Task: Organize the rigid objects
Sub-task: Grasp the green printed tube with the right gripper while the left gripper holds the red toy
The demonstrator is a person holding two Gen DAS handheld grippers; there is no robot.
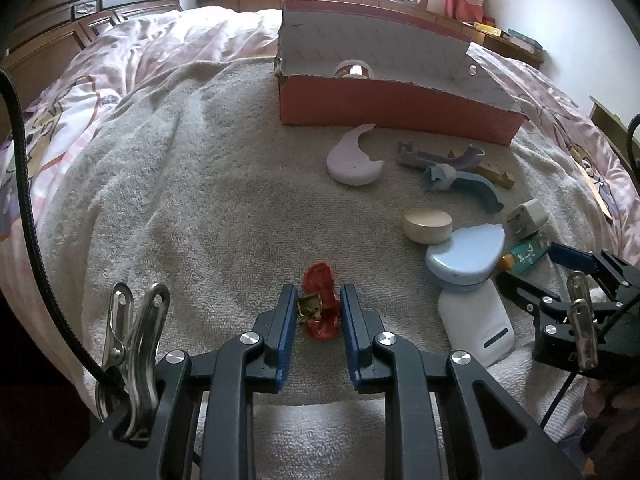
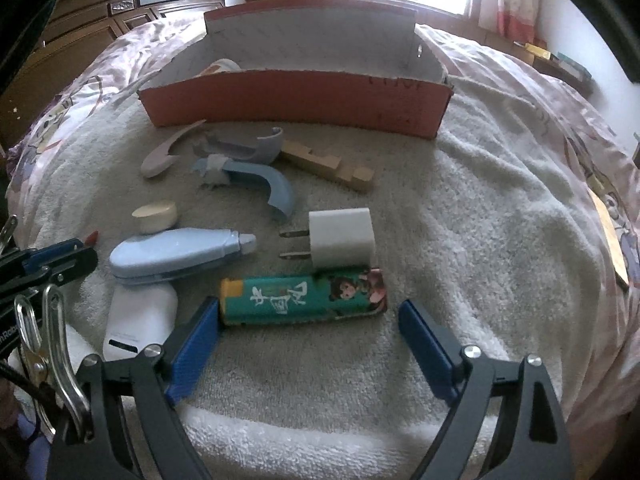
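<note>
Bedroom, daylight from window behind. Bed (image 1: 132, 64) with pink quilt, dark wooden headboard at far left; grey-white terry towel (image 1: 192, 184) spread over it as work surface. Soft, lumpy, uneven footing throughout.

Red cardboard box (image 1: 384, 104) at far edge of towel, open top, one round item already inside. Presumed destination.

Loose on towel between box and grippers, large to small: white bottle (image 2: 138, 322) with light-blue correction-tape dispenser (image 2: 180, 252) lying across it; green lighter (image 2: 304, 298); white plug adapter (image 2: 340, 238) touching lighter's far side; blue curved piece (image 2: 264, 184); wooden notched block (image 2: 332, 166); lilac crescent (image 1: 352, 160); cream disc (image 1: 427, 225); small red figure (image 1: 320, 304).

Left gripper (image 1: 319, 308): fingers narrowly parted, bracketing red figure with brass-coloured bit beside it; contact probable but firm grip not confirmable. Right gripper (image 2: 308, 334): fingers spread wide, nothing held, left finger tip at lighter's orange end, right finger well clear of other end.

Risks, judged:
- Red figure small and irregular; likely to pivot or slip on lifting if pinched off-centre. Brass bit might drop free.
- Towel pile could snag finger tips on closing.
- Lighter spanned lengthwise; closing could shove it rather than seat it, nudging adapter.
- Dispenser balanced on bottle; nearby bump could roll it off.
</note>
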